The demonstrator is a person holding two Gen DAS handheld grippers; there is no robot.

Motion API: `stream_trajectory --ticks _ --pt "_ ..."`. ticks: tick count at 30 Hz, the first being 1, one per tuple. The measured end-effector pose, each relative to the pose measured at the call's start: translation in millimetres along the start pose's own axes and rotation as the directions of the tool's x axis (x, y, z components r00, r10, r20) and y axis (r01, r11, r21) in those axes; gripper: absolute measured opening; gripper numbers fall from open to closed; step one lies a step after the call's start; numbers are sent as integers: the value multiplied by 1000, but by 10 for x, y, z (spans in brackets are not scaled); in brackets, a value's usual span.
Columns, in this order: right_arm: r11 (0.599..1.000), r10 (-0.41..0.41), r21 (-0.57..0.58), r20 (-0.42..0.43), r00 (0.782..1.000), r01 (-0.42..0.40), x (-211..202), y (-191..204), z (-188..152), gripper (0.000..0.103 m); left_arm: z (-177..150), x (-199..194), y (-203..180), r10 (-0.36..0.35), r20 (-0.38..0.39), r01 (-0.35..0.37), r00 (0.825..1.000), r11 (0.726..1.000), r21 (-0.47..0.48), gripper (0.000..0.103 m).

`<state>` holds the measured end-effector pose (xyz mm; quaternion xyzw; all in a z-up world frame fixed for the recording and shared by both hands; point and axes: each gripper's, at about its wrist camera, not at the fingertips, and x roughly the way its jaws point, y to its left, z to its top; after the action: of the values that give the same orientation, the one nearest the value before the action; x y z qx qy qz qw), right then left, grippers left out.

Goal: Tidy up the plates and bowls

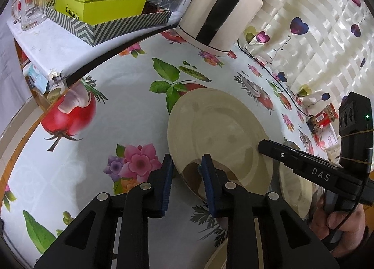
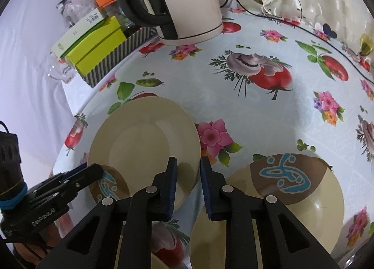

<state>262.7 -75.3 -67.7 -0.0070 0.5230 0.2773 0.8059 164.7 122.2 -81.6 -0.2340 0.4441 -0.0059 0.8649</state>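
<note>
A beige plate (image 1: pixel 217 128) (image 2: pixel 145 142) with a brown and blue patch at its near edge lies on the flowered tablecloth (image 1: pixel 93 152). In the left wrist view, my left gripper (image 1: pixel 187 166) has the plate's left rim between its blue pads, and both pads touch it. My right gripper (image 2: pixel 188 166) is shut on the opposite rim. Each gripper also shows in the other's view: the right gripper (image 1: pixel 263 147) at the plate's right rim, the left gripper (image 2: pixel 92 170) at its left. A second beige dish (image 2: pixel 292 198) (image 1: pixel 296 189) with the same pattern sits just right of the plate.
A cream electric kettle (image 1: pixel 222 11) (image 2: pixel 187 0) stands at the back, its cord running along the curtain. Green boxes (image 1: pixel 102 0) (image 2: pixel 93 46) in a striped tray and glass mugs (image 1: pixel 28 11) sit on a side shelf to the left. Another beige rim shows at the bottom edge.
</note>
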Motion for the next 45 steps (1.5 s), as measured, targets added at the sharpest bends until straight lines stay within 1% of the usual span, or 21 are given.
stream_trajectory --ticks 5,9,16,21,28,36,45 --pt "1000 -9 -6 2 1000 9 6 12 8 20 -2 -48 -3 0 9 0 1000 1000 4 26" --pt "1000 0 -5 9 1000 0 -26 24 3 20 16 -123 -26 5 21 -5 1000 1000 13 26" --pt "1000 5 -9 29 1000 -4 -179 85 1 20 -12 -291 -100 5 35 -6 999 1000 28 26" --pt "1000 4 -2 35 999 -4 -321 120 -85 20 -104 -422 -170 6 33 -7 999 999 43 26" --pt "1000 4 15 37 999 -4 -532 159 -325 20 -317 -609 -279 10 20 -11 1000 998 66 26" --pt "999 -1 34 37 999 0 -767 196 -687 20 -592 -801 -366 24 2 -25 1000 995 101 26" --pt "998 -14 63 27 1000 13 -918 228 -1120 20 -917 -871 -427 29 -36 -24 999 991 130 26"
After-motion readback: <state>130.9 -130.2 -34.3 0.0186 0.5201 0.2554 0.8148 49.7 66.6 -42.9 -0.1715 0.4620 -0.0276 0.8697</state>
